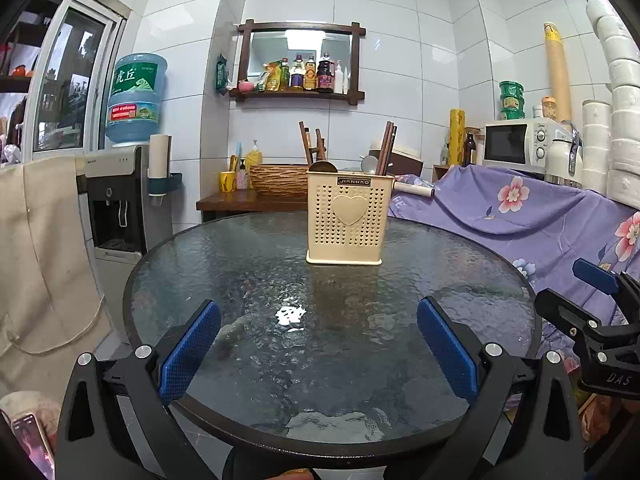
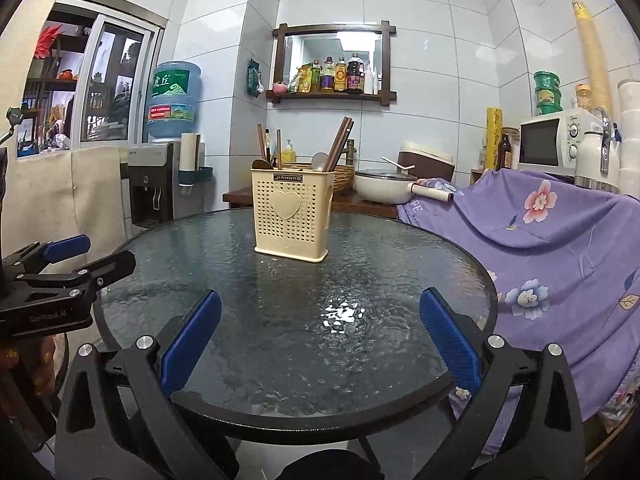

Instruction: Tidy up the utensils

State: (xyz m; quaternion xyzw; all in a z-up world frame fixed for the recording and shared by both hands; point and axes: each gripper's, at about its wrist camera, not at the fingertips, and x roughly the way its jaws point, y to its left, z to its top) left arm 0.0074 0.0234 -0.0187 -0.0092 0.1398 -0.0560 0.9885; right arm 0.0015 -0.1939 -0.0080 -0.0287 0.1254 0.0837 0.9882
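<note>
A beige perforated utensil holder (image 1: 346, 219) with a heart on its front stands upright on the far side of the round glass table (image 1: 240, 264). Brown chopsticks (image 1: 387, 145) and spoons (image 1: 323, 167) stick up out of it. The same holder (image 2: 293, 216), with its chopsticks (image 2: 339, 141), shows in the right wrist view. My left gripper (image 1: 319, 322) hovers open over the table's near edge, nothing between its blue pads. My right gripper (image 2: 320, 318) is open too, and empty. Each gripper appears at the other view's side: the right gripper (image 1: 576, 284) and the left gripper (image 2: 92, 252).
A purple floral cloth (image 1: 532, 216) drapes over something right of the table. A water dispenser (image 1: 116, 200) stands at the left. Behind the table, a wooden counter (image 2: 360, 200) carries a white pot (image 2: 380, 186), a basket and bottles. A microwave (image 2: 554, 142) sits at the right.
</note>
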